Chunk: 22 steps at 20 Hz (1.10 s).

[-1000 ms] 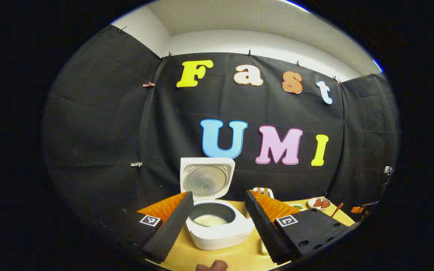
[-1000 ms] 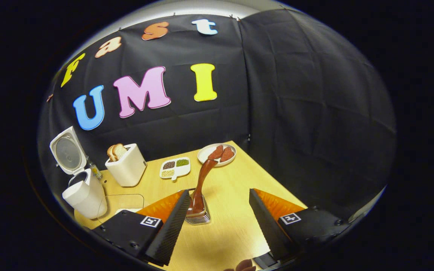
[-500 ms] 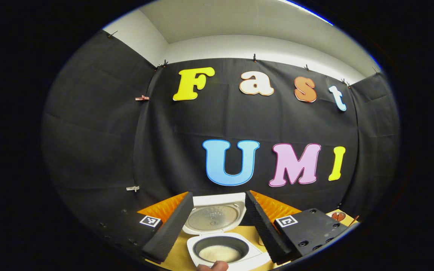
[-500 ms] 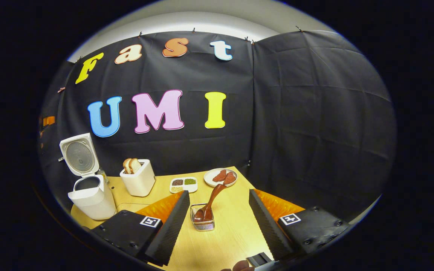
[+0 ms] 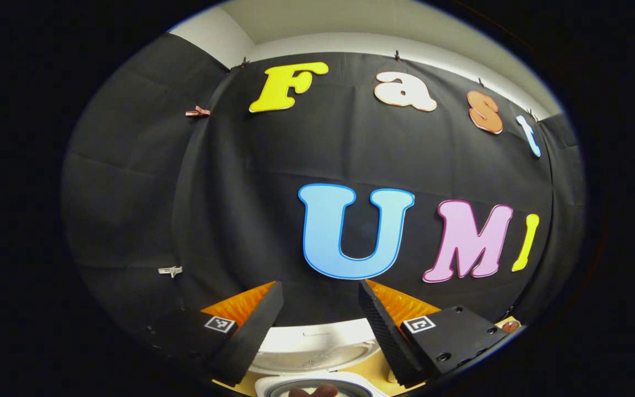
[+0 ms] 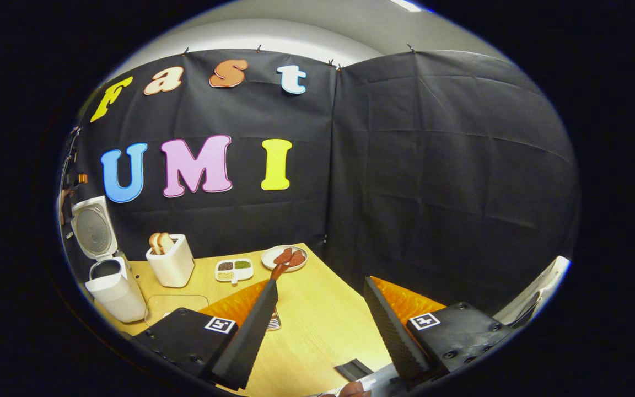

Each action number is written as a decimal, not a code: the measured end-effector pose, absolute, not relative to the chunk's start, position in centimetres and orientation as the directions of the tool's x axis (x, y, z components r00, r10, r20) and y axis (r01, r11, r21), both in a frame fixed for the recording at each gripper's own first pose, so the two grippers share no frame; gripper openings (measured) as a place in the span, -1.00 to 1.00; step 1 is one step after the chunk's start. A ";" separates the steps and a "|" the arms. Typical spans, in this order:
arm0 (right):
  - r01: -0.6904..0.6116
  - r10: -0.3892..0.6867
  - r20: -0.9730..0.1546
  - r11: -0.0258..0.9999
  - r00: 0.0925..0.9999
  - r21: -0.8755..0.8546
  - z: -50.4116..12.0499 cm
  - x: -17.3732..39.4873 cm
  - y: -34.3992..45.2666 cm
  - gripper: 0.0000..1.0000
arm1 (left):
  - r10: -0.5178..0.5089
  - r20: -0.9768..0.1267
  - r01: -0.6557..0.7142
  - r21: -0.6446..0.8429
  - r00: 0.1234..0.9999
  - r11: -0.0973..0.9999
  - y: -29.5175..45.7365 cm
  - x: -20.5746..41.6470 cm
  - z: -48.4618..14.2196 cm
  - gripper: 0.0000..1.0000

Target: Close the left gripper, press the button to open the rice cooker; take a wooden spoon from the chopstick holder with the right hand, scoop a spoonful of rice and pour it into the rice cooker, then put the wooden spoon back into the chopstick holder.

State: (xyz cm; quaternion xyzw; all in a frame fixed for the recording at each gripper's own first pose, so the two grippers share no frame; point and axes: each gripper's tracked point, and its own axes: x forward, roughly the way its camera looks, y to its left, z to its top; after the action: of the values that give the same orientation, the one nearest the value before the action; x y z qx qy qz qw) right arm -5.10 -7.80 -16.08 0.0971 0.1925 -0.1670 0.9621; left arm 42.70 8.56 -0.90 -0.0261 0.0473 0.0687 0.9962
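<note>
The white rice cooker [image 6: 109,282] stands at the table's far left with its lid [image 6: 94,229] up. In the left gripper view its lid [image 5: 317,344] and pot rim [image 5: 350,381] sit just below my open left gripper [image 5: 320,289], which holds nothing. The wooden spoon [image 6: 279,270] stands in the wire chopstick holder [image 6: 275,321]; both are mostly hidden behind one finger of my right gripper [image 6: 320,284]. That gripper is open and empty, held above the table on the near side of the holder.
A toaster with bread [image 6: 170,262], a divided dish of grains [image 6: 233,269] and a plate of red pieces [image 6: 284,256] line the back of the wooden table [image 6: 317,325]. A clear container [image 6: 177,303] lies near the cooker. A small dark object [image 6: 353,368] lies near the front edge.
The left gripper view has risen and closed in, so the cooker dropped to its bottom edge. The right gripper drew back and swung right; holder and spoon slid behind its finger.
</note>
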 end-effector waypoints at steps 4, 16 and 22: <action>0.378 -0.312 -0.419 0.922 0.853 0.083 -16.3 -7.2 -7.7 0.97 | 0.153 -0.216 -0.158 -0.008 0.964 0.987 9.4 46.2 -5.2 0.90; 0.282 -0.197 -0.423 0.948 0.884 0.149 -15.8 -6.5 -5.4 0.97 | 0.091 -0.399 -0.129 -0.070 0.912 0.989 4.5 35.5 -11.1 0.97; 0.217 -0.158 -0.379 0.969 0.912 0.118 -14.3 -5.4 -6.4 0.97 | 0.080 -0.485 -0.143 -0.095 0.871 0.985 1.6 27.2 -18.8 0.96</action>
State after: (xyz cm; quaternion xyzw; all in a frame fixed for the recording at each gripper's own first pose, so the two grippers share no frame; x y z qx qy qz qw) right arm -5.40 -6.39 -14.26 0.0790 0.1869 -0.0962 0.9745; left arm 27.19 1.60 -18.79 -0.0641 0.2477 0.0579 0.9650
